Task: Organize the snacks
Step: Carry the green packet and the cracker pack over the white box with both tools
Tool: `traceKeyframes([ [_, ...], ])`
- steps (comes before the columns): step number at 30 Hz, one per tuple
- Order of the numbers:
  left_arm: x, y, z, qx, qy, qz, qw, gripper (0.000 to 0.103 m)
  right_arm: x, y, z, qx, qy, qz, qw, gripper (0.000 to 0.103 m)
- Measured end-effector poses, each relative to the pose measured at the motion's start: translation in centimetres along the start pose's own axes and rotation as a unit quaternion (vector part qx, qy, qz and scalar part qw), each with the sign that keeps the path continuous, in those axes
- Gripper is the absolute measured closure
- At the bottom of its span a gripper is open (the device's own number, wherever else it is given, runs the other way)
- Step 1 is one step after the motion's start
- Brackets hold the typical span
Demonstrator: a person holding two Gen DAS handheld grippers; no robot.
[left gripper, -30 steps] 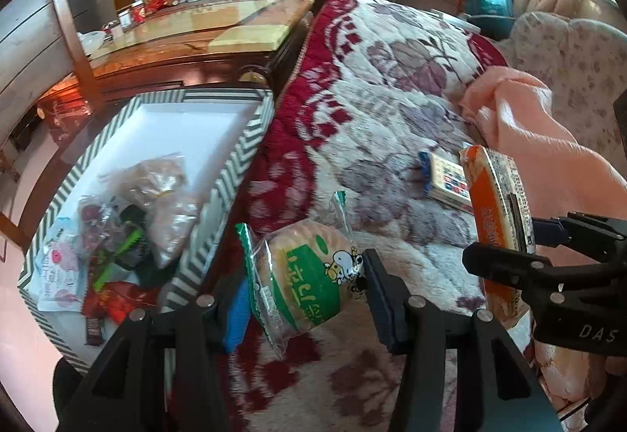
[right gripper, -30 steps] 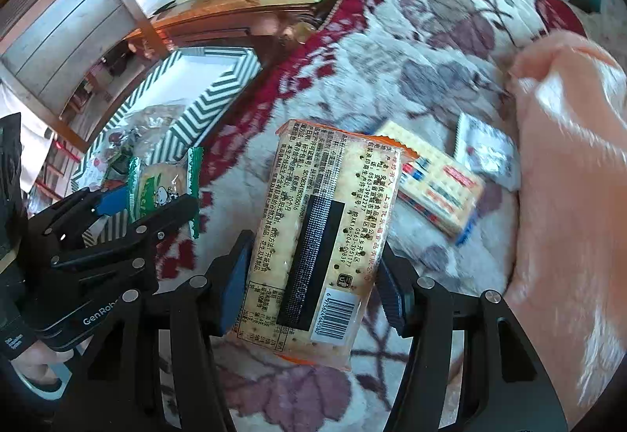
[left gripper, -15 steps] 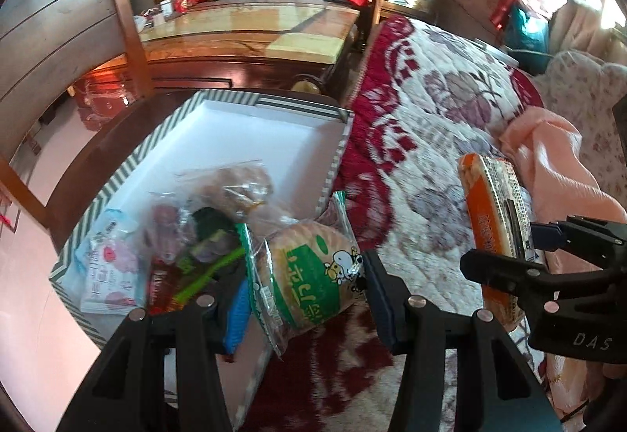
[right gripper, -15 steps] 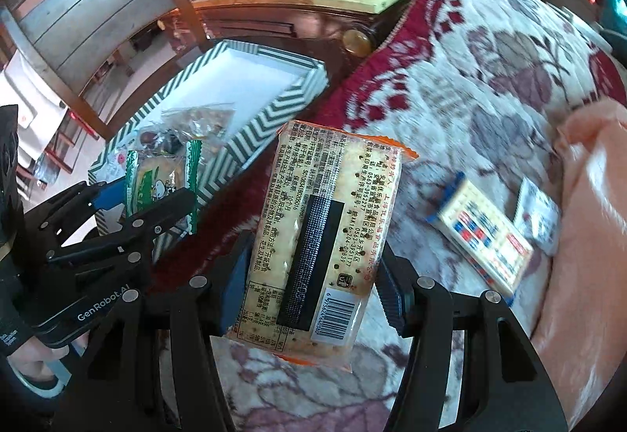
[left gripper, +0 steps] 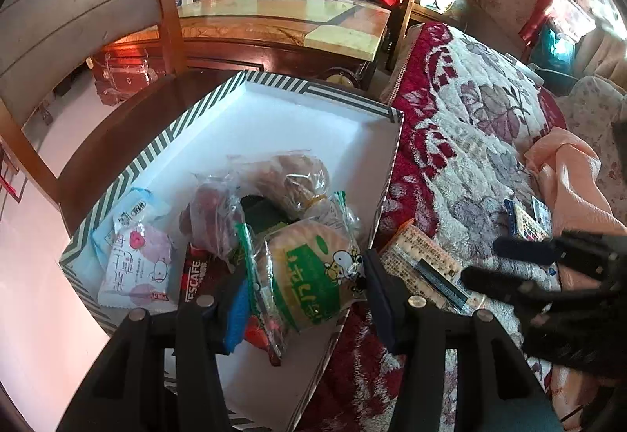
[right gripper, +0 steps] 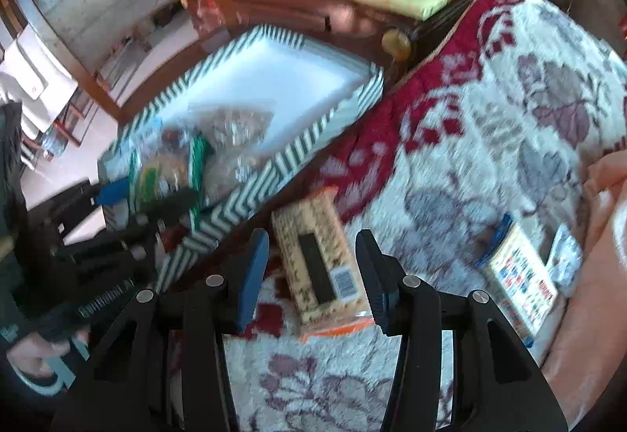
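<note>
**Rice-cracker pack over box; biscuit pack released onto blanket**

Left wrist view: left gripper is clamped on a round, glossy green-and-white cracker pack, held over the near corner of the striped cardboard box. Inside the box: crinkled clear bags, a pink-white sachet, a dark Nescafe stick. The box's white floor is smooth and matte. A second ago this pack hung over the plush floral blanket; now it is above the box.

Right wrist view (motion-blurred): right gripper stands wide, jaws clear of the flat rectangular biscuit pack, which lies on the blanket just beside the box wall. Half a second ago it was gripped. Further right lies a flat colourful packet.
</note>
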State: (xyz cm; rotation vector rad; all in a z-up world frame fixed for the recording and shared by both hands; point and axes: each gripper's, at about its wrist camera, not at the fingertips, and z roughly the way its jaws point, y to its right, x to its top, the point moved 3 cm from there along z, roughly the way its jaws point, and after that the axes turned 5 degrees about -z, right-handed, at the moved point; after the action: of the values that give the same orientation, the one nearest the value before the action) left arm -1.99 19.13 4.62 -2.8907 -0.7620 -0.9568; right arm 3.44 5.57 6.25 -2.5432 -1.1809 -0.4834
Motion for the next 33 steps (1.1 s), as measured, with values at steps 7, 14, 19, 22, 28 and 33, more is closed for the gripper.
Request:
traceKeyframes([
  [7,-0.3,-0.2,0.2,0.003,-0.004,0.001,1.0,0.049,-1.3,0.6,5.1,-0.026,-0.054,-0.022,0.998,0.037],
  [14,-0.3,-0.4,0.4,0.005,-0.007,-0.001,1.0,0.049,-1.0,-1.1,7.5,-0.048,-0.069,-0.083,0.993,0.036],
  [19,-0.3,-0.5,0.3,0.006,-0.007,-0.004,1.0,0.048,-1.0,-1.2,7.0,-0.045,-0.066,-0.082,0.993,0.048],
  [22,-0.4,-0.6,0.3,0.007,-0.005,-0.003,1.0,0.048,-1.3,-0.4,5.9,-0.038,-0.057,-0.066,0.995,0.048],
  [28,-0.3,-0.6,-0.1,0.007,-0.001,-0.004,1.0,0.048,-1.5,1.2,2.0,-0.017,-0.007,-0.019,1.0,0.05],
  [33,0.0,-0.6,-0.5,0.008,0.004,-0.005,0.9999,0.048,-0.3,1.8,-1.1,-0.005,0.029,-0.008,1.0,0.05],
])
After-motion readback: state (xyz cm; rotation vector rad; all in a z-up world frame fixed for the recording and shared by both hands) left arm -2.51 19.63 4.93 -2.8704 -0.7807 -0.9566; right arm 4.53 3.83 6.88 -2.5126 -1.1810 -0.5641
